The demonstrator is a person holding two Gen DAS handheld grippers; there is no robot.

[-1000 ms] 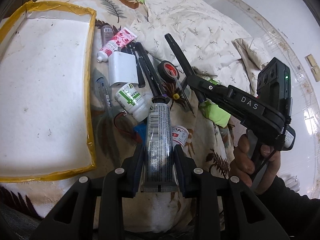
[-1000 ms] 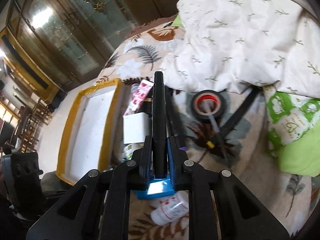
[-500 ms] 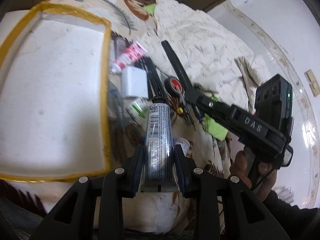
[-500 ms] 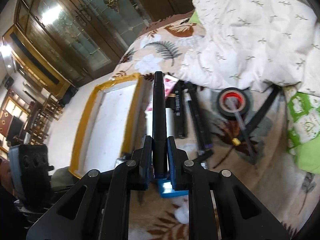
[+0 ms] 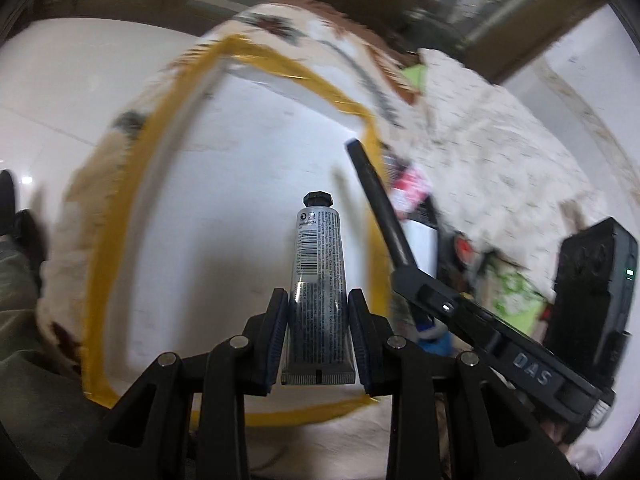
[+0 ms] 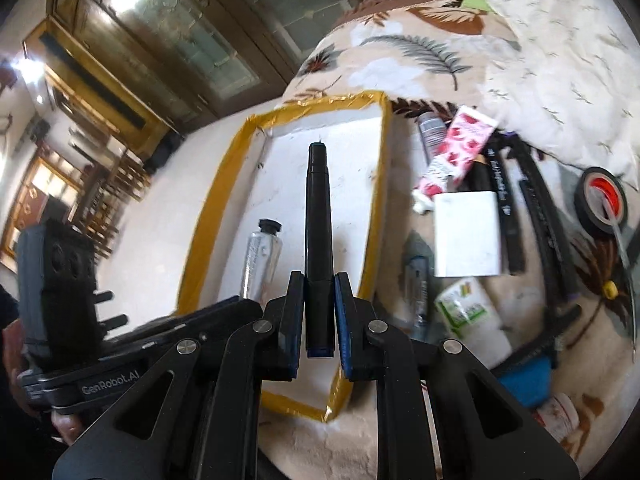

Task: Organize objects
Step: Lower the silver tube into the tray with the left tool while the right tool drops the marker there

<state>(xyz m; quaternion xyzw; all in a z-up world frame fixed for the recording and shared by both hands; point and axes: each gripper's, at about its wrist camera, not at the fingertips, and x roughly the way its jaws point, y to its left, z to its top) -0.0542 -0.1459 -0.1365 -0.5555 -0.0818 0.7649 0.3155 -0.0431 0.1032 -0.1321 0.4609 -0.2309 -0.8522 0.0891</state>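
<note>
My left gripper (image 5: 318, 320) is shut on a silver tube with a black cap (image 5: 318, 272) and holds it over the white tray with a yellow taped rim (image 5: 200, 208). My right gripper (image 6: 319, 312) is shut on a black marker (image 6: 318, 216), held over the same tray (image 6: 280, 148). The tube also shows in the right wrist view (image 6: 260, 260), and the marker shows in the left wrist view (image 5: 380, 208). Both grippers sit side by side above the tray's near right part.
To the right of the tray, on a leaf-patterned blanket (image 6: 400, 52), lie a pink floral tube (image 6: 456, 148), a white box (image 6: 468, 236), black pens (image 6: 532, 208), a tape roll (image 6: 600, 200), a green-labelled white bottle (image 6: 472, 316) and a blue item (image 6: 528, 380). A white quilt (image 6: 560, 40) lies behind.
Both grippers have swung left from over the pile of objects to over the tray, carrying the tube and the marker. The left wrist view is motion-blurred.
</note>
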